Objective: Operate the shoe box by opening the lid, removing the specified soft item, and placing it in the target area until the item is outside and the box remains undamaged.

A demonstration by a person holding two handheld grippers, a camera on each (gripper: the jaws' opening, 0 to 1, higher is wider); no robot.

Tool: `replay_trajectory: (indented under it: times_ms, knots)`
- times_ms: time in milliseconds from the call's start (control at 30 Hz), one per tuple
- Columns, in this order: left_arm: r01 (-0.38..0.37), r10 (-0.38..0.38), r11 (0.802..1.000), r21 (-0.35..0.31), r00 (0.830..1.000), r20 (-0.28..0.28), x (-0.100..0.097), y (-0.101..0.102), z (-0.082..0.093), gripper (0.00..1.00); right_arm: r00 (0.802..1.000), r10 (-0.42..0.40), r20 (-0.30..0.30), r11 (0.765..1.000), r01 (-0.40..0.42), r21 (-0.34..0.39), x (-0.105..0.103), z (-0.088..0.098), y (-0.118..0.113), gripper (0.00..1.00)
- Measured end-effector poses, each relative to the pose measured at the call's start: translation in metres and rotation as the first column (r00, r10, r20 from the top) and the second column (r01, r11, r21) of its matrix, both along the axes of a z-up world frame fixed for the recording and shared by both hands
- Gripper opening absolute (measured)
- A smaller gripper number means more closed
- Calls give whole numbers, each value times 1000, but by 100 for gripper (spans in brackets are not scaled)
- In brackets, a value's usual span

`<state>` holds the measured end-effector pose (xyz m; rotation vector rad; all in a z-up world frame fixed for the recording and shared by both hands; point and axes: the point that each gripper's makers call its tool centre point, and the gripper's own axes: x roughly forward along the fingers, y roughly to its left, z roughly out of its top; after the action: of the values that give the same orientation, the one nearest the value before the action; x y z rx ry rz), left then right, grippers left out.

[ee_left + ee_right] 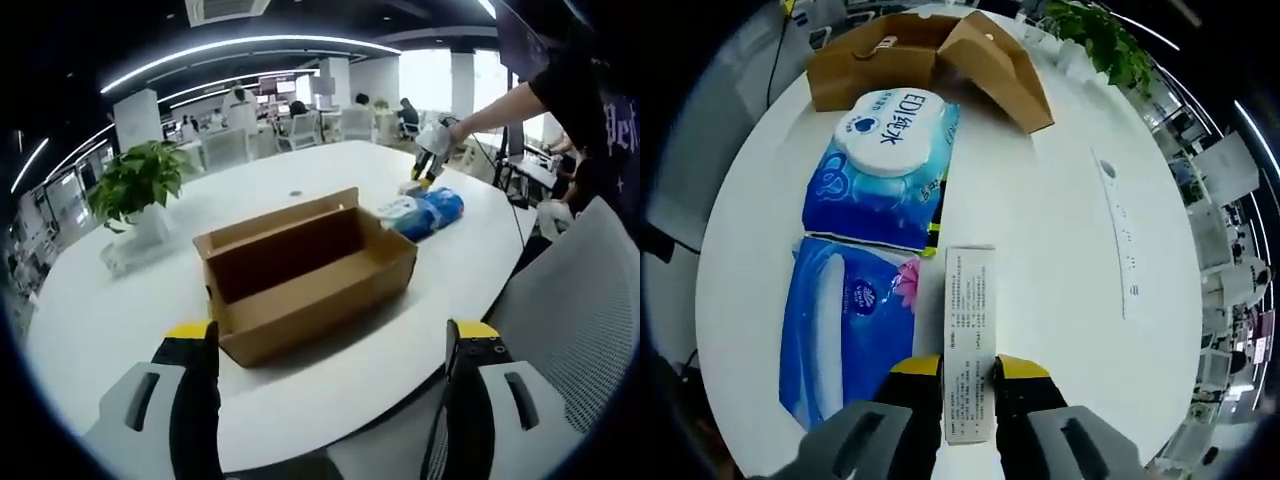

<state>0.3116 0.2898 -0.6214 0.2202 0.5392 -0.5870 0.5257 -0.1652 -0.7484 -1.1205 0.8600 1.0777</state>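
The right tool [968, 385] pinches a slim white carton [969, 340], its near end hidden between the jaws, beside two blue tissue packs [865, 260] on the tabletop [1080, 230], while the spread left tool [335, 375] faces the open shoe box [305, 270].

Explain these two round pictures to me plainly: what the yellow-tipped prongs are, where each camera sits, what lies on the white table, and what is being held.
A person holds a two-jaw gripper in each hand, and a fisheye camera rides on each, looking forward along its jaws. In the left gripper view, the left gripper stands open and empty in front of an open cardboard shoe box on the round white table; a potted plant stands behind it. Farther off, the person's arm reaches out with the right gripper above the blue packs. In the right gripper view, the right gripper is shut on a small white printed carton. Beside it lie a pack of wet wipes and a blue tissue pack.
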Motion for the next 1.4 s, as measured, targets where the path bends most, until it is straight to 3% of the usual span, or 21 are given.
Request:
replay_trajectory:
  times_ms: [367, 667, 1033, 1400]
  knots:
    - [4, -4, 1000, 7, 1000, 0, -1, 0, -1, 93, 999, -32, -1, 999, 32, -2, 1, -1, -1, 17]
    - [8, -8, 1000, 5, 1000, 2, -2, -1, -1, 93, 996, -83, 14, 997, 83, -1, 3, 3, 1, 31]
    - [12, -12, 1000, -3, 1000, 9, -1, -1, 1, 94, 989, -136, 50, 991, 135, 23, 3, 22, 4, 40]
    - [31, -31, 999, -7, 999, 19, -3, -5, 2, 95, 972, -226, 70, 971, 219, 91, -17, 49, 9, 51]
